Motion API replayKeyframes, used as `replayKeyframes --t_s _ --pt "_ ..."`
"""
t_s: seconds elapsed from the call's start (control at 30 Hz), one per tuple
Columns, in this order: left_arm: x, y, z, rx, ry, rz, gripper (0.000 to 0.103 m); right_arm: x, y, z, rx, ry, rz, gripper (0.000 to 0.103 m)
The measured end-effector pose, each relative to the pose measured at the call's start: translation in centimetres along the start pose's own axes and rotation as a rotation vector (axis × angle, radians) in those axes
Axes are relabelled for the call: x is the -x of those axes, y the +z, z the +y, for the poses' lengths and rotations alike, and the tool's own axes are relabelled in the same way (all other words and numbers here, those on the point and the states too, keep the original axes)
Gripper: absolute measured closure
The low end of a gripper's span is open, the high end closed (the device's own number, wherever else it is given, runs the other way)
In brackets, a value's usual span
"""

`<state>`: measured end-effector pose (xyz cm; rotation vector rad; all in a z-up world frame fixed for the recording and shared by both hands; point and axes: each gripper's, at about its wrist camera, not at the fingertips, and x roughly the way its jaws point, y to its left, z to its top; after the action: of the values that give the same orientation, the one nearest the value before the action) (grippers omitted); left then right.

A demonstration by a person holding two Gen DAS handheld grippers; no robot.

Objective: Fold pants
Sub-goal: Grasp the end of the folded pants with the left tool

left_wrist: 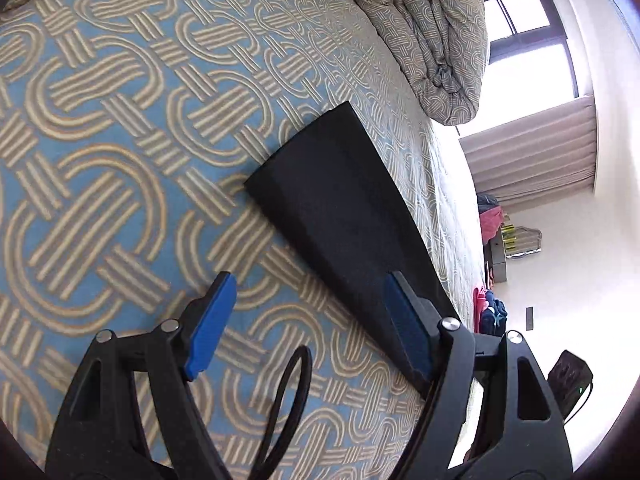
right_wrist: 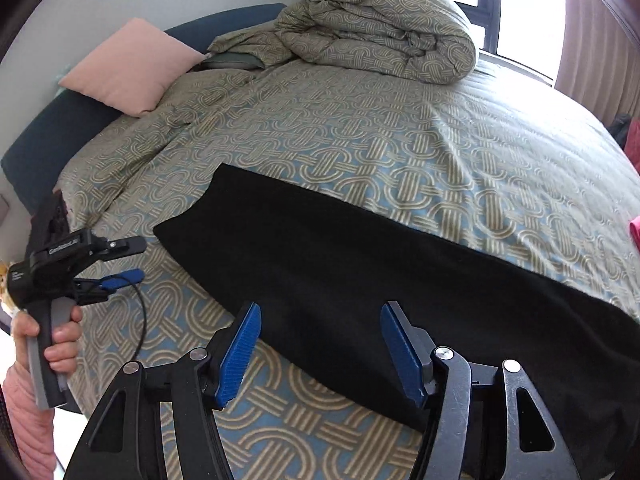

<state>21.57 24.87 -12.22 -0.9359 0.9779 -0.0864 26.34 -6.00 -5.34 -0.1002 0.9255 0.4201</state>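
Here, flat matte-black pants (right_wrist: 360,264) on woven-patterned bedspread (right_wrist: 360,140), jaws of both grippers released, ribbed blue pads (right_wrist: 236,356).

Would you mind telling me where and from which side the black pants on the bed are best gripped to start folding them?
I would grip the black pants at the narrow end nearest the pink pillow, pinching its corner from the open bed side. They lie flat as one long strip across the patterned bedspread, so a thin edge is the only hold. The left hand-held gripper hangs open beside that end; the right hand-held gripper is open over the near edge.
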Motion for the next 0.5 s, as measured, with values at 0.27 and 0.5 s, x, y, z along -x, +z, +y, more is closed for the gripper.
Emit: replayKeyframes --t_s 0.27,0.5 --pt "-1.9 3.1 2.4 0.201 -0.161 0.017 0.028 0.2 -1.7 -0.3 -0.005 0.001 0.046 0.039" --pt "-3.0 4.1 3.4 0.254 -0.150 0.037 0.094 -1.0 -1.7 -0.9 -0.054 0.022 0.073 0.039"
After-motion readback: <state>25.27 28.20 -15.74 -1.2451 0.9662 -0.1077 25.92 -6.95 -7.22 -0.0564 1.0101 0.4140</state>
